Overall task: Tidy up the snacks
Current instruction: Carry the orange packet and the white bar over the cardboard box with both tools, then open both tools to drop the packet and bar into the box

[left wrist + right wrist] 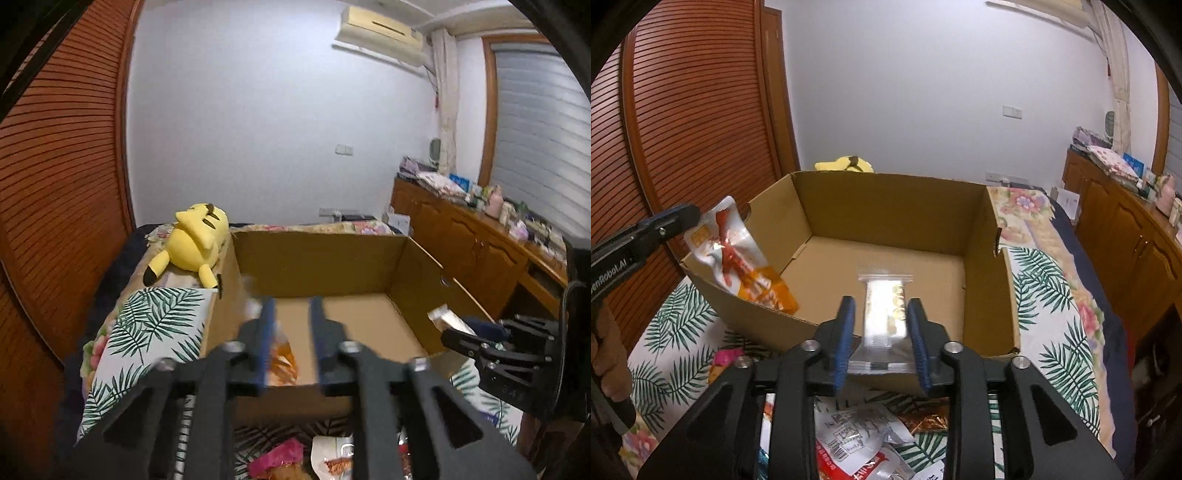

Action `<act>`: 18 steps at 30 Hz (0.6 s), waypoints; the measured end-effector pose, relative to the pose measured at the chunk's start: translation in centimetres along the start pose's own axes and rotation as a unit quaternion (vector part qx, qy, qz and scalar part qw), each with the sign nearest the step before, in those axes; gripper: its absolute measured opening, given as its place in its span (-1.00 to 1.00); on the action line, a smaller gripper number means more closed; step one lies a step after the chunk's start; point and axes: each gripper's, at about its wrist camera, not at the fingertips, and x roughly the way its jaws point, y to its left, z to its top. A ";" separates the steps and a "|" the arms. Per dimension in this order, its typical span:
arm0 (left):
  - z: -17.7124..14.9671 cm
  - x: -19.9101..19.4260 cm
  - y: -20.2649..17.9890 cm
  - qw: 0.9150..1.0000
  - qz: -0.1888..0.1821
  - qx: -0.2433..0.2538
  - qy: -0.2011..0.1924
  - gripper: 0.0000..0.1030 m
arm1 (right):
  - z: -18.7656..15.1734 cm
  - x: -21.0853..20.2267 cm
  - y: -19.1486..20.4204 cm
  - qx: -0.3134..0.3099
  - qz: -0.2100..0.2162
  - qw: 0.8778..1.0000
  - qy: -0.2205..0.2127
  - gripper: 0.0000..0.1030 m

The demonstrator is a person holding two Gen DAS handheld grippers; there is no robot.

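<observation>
An open cardboard box (317, 238) (886, 178) stands on the bed. My left gripper (292, 301) hangs over its near left corner, fingers apart. An orange-and-white snack packet (735, 258) (284, 360) sits just past its tips and leans against the box's left wall, free of the pads. My right gripper (881, 304) points over the box's near wall. A clear packet with a white bar (884, 314) lies between its blue fingers (846, 332), with a gap on each side. In the left wrist view the right gripper (454, 332) is at the right, the packet (445, 317) sticking out of it.
Several loose snack packets (849, 435) (280, 454) lie on the leaf-print bedcover (1052, 295) in front of the box. A yellow plush toy (195, 240) lies behind its left corner. A slatted wooden wardrobe (683, 110) stands left, a cluttered sideboard (480, 236) right. A hand (609, 350) holds the left gripper.
</observation>
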 end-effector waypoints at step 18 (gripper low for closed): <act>-1.3 -3.8 -0.8 0.999 -0.035 0.030 -0.005 0.85 | -1.0 -5.4 1.3 -0.003 0.059 0.997 -0.045 0.11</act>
